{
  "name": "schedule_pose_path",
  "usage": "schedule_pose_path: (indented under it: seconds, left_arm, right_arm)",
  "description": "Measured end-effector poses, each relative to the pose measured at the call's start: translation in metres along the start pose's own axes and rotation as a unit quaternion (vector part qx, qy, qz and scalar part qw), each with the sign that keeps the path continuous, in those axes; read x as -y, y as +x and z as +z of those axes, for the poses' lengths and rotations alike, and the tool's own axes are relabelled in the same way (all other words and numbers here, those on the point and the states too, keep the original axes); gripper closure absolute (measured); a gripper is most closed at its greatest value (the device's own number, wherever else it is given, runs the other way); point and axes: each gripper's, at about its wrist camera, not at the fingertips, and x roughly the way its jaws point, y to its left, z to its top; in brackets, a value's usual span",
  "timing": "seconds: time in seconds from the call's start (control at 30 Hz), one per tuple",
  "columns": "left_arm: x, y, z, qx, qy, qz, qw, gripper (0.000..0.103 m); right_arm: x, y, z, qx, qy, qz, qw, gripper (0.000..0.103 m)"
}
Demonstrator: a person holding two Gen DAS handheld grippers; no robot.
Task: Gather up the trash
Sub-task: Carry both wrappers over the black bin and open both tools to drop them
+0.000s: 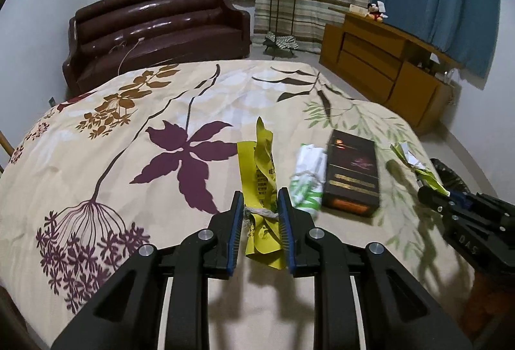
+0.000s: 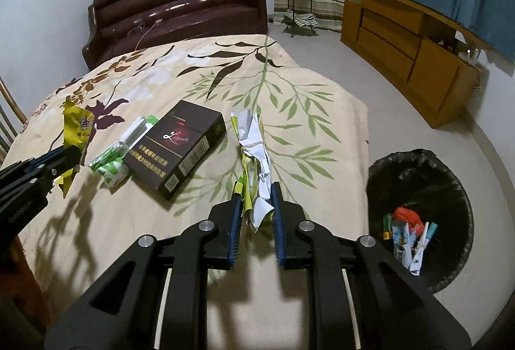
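Bedroom, flowered bedspread [image 1: 128,137] underfoot of both tools; brown sofa [image 1: 154,25] behind, wooden cabinet [image 2: 408,38] along the wall. Black-lined bin [image 2: 421,211] on the floor right of the bed, already holding scraps.

Left gripper [image 1: 260,218] clamped on a yellow wrapper [image 1: 260,163], held just off the cover. Right gripper [image 2: 256,208] clamped on a crumpled white-and-green wrapper [image 2: 254,153].

Still lying on the bed between them: dark box [image 2: 175,145], green-and-white packet [image 2: 120,153].

Risks, as judged: thin pinch on loose foil, so likely slipping out mid-carry; long dangling tails catching the bin rim; left reach crossing the right tool, possibly knocking the box.
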Motion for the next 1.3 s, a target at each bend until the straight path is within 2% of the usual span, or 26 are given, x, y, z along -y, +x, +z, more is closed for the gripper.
schedule_pose_path:
  seconds: [0.5, 0.9, 1.3]
  left_arm:
    - [0.07, -0.029, -0.007, 0.029, 0.025, -0.041, 0.9984, 0.08]
    - [0.148, -0.026, -0.005, 0.035, 0.068, -0.083, 0.9936, 0.08]
    - [0.211, -0.004, -0.007, 0.028, 0.107, -0.103, 0.9885, 0.08]
  right_arm:
    - [0.058, -0.05, -0.02, 0.032, 0.038, -0.038, 0.998, 0.086]
    - [0.125, -0.078, -0.036, 0.051, 0.082, -0.08, 0.992, 0.086]
    - [0.176, -0.08, -0.048, 0.057, 0.117, -0.123, 0.984, 0.086]
